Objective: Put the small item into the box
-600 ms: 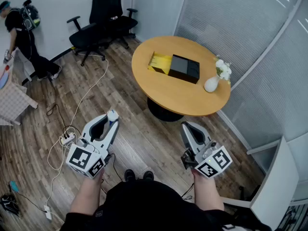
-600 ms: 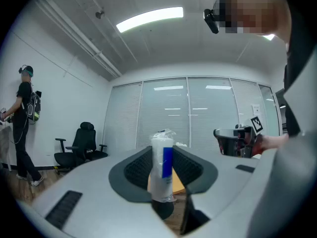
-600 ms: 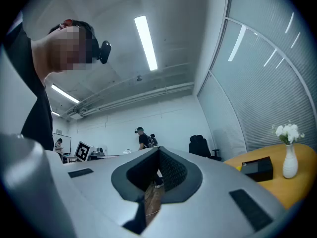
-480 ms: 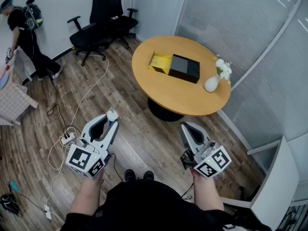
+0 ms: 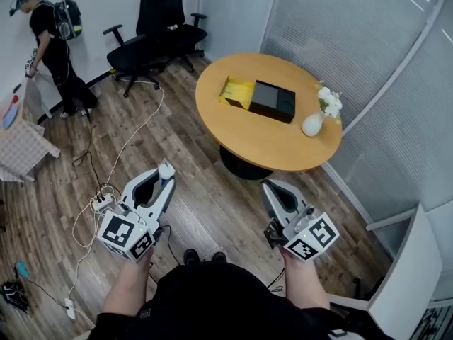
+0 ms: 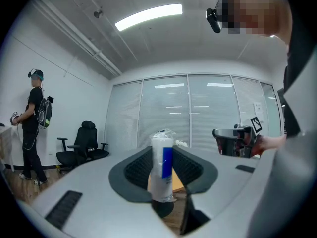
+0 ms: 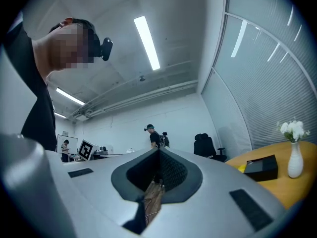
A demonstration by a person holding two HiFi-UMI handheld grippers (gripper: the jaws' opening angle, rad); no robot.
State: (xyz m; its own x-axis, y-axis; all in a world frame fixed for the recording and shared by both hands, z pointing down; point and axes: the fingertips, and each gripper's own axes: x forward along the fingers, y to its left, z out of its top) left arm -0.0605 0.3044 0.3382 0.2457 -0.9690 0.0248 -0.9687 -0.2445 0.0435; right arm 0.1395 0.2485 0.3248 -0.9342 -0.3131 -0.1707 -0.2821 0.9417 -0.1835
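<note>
Much floor (image 5: 204, 198) between left tongs (image 5: 163, 173) and table rim (image 5: 228, 146)

Head camera: high up, facing steeply down; left tongs (image 5: 160, 177) and right tongs (image 5: 273, 188) close below, round tabletop (image 5: 263, 149) farther ahead.
Left gripper camera: rides the tongs, level along the jaws, toward the blinds (image 6: 168, 113).
Right gripper camera: angled slightly up, tabletop edge at far right.
All three views share the tabletop, office chair (image 5: 134, 52) and standing person (image 5: 53, 44).

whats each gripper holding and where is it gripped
The left gripper holds the small white wrapped item upright, pads on its sides, top poking out. The right gripper is shut, empty.
</note>
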